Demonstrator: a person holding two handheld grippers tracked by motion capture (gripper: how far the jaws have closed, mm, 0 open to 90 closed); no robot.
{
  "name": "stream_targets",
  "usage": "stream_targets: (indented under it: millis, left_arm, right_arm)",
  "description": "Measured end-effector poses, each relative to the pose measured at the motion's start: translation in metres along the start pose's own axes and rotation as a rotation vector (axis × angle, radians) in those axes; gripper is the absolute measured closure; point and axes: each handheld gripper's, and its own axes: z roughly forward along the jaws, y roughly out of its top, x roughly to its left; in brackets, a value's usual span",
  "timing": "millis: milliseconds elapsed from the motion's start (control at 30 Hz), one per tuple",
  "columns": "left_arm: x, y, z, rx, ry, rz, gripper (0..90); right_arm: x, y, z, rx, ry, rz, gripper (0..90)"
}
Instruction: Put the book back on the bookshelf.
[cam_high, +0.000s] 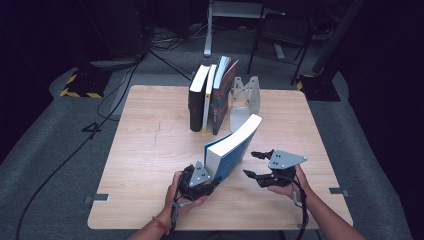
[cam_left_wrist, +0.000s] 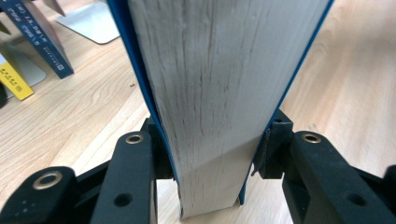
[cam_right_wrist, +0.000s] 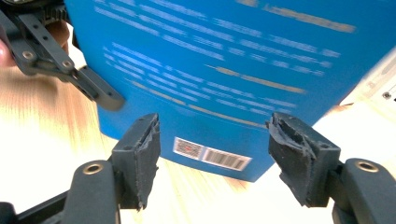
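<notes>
- Standing on its edge near the front middle of the counter (cam_high: 150, 150), the blue book (cam_high: 232, 147) leans a bit, page block facing up and left in the high view.
- Left gripper (cam_high: 210, 179) is clamped on the book's near end; in the left gripper view both pads (cam_left_wrist: 264, 151) press the blue covers with the pale pages (cam_left_wrist: 210, 93) squeezed between them. Not a wide grip, just book-thick.
- Right gripper (cam_high: 257, 164) sits just right of the book with its jaws apart and nothing between them. In the right gripper view the worn pads (cam_right_wrist: 140, 154) frame the back cover (cam_right_wrist: 210, 70) and its barcode (cam_right_wrist: 212, 155), but don't touch it.
- Right hand (cam_high: 287, 187) holds that gripper low over the counter, close to the book but clear of it.
- Further back there's a row of upright books (cam_high: 210, 95) against a metal bookend (cam_high: 245, 97), well apart from the blue one.
- Left gripper view also catches those books' spines (cam_left_wrist: 39, 39) off to the upper left.
</notes>
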Motion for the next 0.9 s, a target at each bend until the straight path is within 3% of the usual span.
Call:
stream_targets:
  millis: [133,233,400,500,533,600,667,833,900]
  left_arm:
    - [0.017,-0.004,-0.014,0.035,-0.093,0.045,58.4]
    - [0.022,-0.006,-0.02,0.047,-0.119,0.06,58.3]
    - [0.035,-0.017,-0.037,0.047,-0.167,0.048,57.9]
    - [0.04,-0.019,-0.04,0.051,-0.174,0.053,57.7]
    - [0.042,-0.02,-0.041,0.051,-0.18,0.052,57.3]
    - [0.042,-0.02,-0.041,0.051,-0.182,0.059,57.3]
    - [0.043,-0.02,-0.041,0.053,-0.18,0.063,57.1]
    - [0.044,-0.022,-0.042,0.053,-0.176,0.06,56.9]
    - [0.044,-0.022,-0.042,0.056,-0.176,0.069,57.3]
  right_arm:
    - [-0.004,-0.001,0.003,-0.004,0.008,-0.003,33.3]
    - [-0.006,-0.002,0.009,0.0,0.013,-0.001,32.8]
    - [-0.01,-0.004,0.026,0.016,0.004,-0.018,32.7]
    - [-0.01,-0.004,0.029,0.012,0.015,-0.024,32.7]
    - [-0.01,-0.003,0.034,0.001,0.043,-0.026,32.2]
    - [-0.01,-0.003,0.035,0.001,0.048,-0.026,31.9]
    - [-0.011,-0.001,0.042,-0.011,0.088,-0.034,31.4]
    - [-0.013,0.0,0.052,-0.018,0.136,-0.032,30.9]
    - [-0.013,0.002,0.056,-0.011,0.131,-0.047,30.7]
